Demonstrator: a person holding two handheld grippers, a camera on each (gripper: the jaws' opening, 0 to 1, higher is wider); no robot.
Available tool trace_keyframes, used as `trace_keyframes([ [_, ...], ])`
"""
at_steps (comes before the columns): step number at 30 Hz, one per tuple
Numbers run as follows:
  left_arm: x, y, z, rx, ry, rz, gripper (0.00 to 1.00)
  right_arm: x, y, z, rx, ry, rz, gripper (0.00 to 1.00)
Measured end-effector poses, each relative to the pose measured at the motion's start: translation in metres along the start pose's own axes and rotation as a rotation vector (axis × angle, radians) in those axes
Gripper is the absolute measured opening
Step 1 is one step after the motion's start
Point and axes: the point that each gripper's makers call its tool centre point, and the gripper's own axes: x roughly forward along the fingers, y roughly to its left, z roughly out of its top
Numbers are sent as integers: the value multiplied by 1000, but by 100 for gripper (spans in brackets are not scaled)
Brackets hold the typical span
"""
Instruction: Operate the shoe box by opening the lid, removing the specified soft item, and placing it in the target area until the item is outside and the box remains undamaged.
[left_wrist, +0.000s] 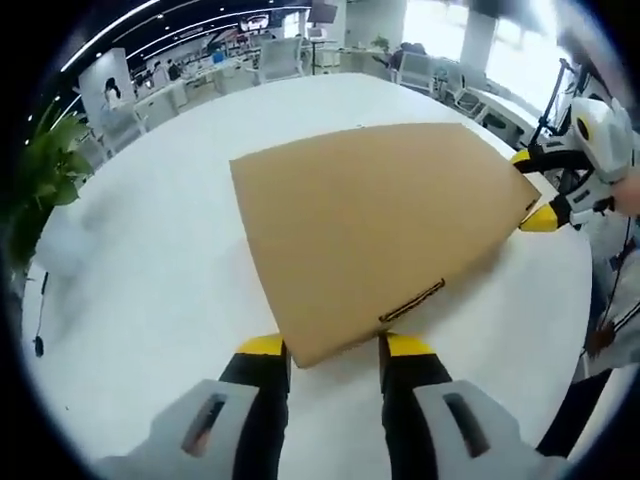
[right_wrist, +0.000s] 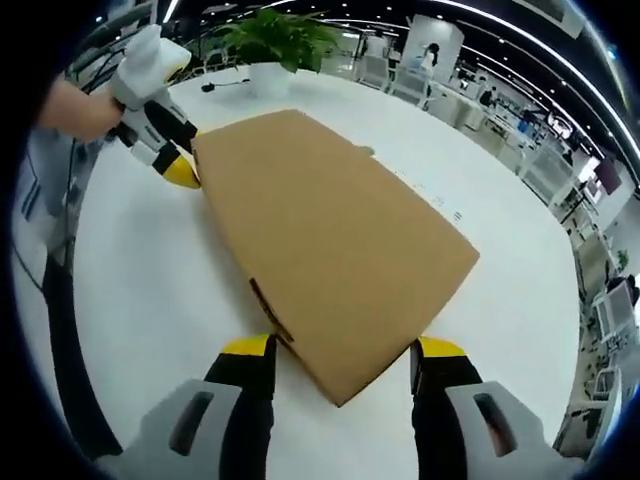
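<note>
Since the lid lies flat and shut on the shoe box (left_wrist: 380, 225), no step of the task counts as done: lid to lift, soft item to take out, item to set down in the target area, all left. Nothing of the soft item or of any marked target area to be seen. Box in plain brown cardboard, broad and low, resting on the white round table (left_wrist: 150, 260), with a dark slot-like tab near one edge and no dents or tears visible. Left gripper (left_wrist: 335, 352) spread wide, jaws either side of the near corner, holding nothing. Right gripper (right_wrist: 342, 352) likewise wide at the opposite corner, empty, yellow tips just beside the cardboard; actual contact impossible to tell. Probably poised to raise the lid.
</note>
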Motion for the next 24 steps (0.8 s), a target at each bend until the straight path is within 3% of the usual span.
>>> trace_keyframes([
  [7, -1, -1, -3, -4, -1, 24, 33, 0, 0, 0, -10, -1, 11, 53],
  [10, -2, 0, -4, -32, -1, 16, 33, 2, 4, -3, 80, 4, 50, 50],
  [12, -2, -1, -4, -30, 0, 19, 33, 1, 2, -1, 39, -15, 41, 50],
  [18, -4, -4, -8, -51, 2, 27, 33, 2, 2, -2, -4, 10, 30, 50],
  [24, -6, -6, -10, -63, 2, 22, 33, 1, 3, -3, 0, 3, 36, 50],
])
